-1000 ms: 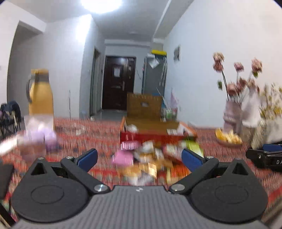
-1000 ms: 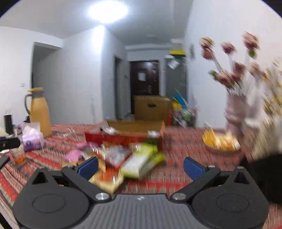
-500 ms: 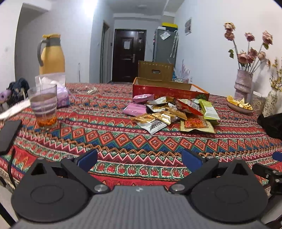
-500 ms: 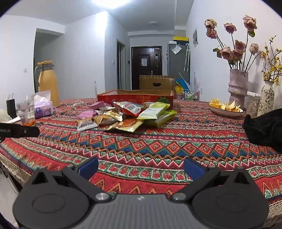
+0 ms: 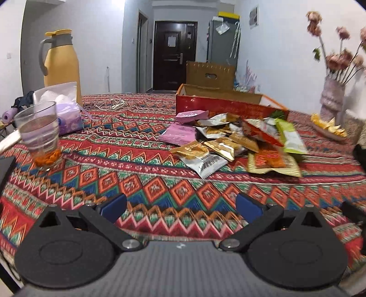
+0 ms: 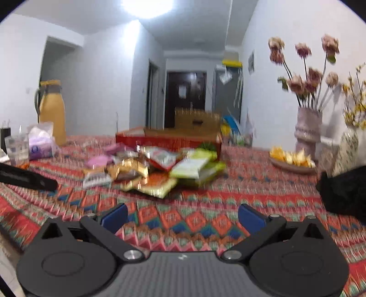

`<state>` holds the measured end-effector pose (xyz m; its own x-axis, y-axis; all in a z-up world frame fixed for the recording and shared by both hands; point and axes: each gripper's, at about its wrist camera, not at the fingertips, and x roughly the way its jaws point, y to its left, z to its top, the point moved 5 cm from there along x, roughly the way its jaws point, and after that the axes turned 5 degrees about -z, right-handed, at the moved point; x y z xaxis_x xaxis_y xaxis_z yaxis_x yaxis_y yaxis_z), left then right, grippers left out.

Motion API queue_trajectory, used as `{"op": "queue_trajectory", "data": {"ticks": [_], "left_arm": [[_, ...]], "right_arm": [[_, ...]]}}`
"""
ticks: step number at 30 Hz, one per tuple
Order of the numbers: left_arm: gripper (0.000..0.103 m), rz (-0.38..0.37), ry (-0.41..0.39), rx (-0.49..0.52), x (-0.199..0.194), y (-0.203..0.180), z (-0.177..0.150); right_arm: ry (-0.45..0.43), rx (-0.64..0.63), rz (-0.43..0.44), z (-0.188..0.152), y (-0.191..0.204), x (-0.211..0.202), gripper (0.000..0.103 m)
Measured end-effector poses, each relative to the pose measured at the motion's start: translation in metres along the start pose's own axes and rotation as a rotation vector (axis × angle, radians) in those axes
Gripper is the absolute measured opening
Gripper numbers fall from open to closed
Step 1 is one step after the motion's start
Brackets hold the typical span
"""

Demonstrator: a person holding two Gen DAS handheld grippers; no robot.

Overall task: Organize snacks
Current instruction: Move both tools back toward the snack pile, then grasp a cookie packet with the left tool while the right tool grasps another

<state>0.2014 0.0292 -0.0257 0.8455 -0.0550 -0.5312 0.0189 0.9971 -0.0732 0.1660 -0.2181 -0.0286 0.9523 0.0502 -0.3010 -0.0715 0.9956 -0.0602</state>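
Hovering low over the cloth (image 5: 146, 182), the left gripper (image 5: 180, 209) and right gripper (image 6: 183, 216) both have fingers spread wide, holding nothing. At 12 o'clock lie the snacks (image 5: 231, 146), with the box (image 5: 228, 106) behind. They look light, crinkly and slippery; pinch one by its flat edge.

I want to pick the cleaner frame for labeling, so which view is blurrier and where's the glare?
Right wrist view: motion blur smears the snack pile and flowers; the ceiling light blows out. Left wrist view: sharper, the silver packet crisp, right edge slightly smeared, fisheye bending the walls.
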Motion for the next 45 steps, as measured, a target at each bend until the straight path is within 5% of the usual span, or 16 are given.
{"op": "queue_trajectory", "data": {"ticks": [7,12,17,21,22,24,26,33,36,40,45], "left_arm": [[0.100,0.017,0.037,-0.067,0.058,0.002,0.037],[0.065,0.005,0.057,-0.078,0.100,-0.003,0.054],[0.064,-0.018,0.092,-0.113,0.128,-0.001,0.055],[0.070,-0.022,0.083,-0.047,0.131,-0.005,0.052],[0.070,-0.033,0.081,-0.059,0.130,-0.003,0.052],[0.051,-0.031,0.077,-0.068,0.128,0.004,0.053],[0.050,-0.027,0.071,-0.088,0.127,0.013,0.054],[0.045,-0.056,0.067,-0.142,0.122,0.030,0.056],[0.045,-0.044,0.058,-0.169,0.112,0.044,0.058],[0.045,-0.009,0.046,-0.171,0.099,0.060,0.054],[0.045,-0.003,0.056,-0.181,0.090,0.070,0.047]], "right_arm": [[0.100,0.048,0.033,0.016,-0.002,0.049,0.102],[0.143,0.113,0.039,0.033,-0.004,0.081,0.086],[0.116,0.113,0.069,0.055,0.001,0.106,0.086],[0.117,0.108,0.065,0.067,0.005,0.132,0.085],[0.127,0.117,0.065,0.071,0.006,0.140,0.078],[0.131,0.136,0.109,0.078,0.012,0.149,0.058],[0.133,0.146,0.177,0.082,0.023,0.153,0.042],[0.280,0.163,0.356,0.069,0.080,0.170,0.043],[0.331,0.221,0.363,0.065,0.094,0.187,0.058],[0.331,0.243,0.313,0.066,0.113,0.208,0.076],[0.304,0.195,0.157,0.064,0.133,0.225,0.076]]}}
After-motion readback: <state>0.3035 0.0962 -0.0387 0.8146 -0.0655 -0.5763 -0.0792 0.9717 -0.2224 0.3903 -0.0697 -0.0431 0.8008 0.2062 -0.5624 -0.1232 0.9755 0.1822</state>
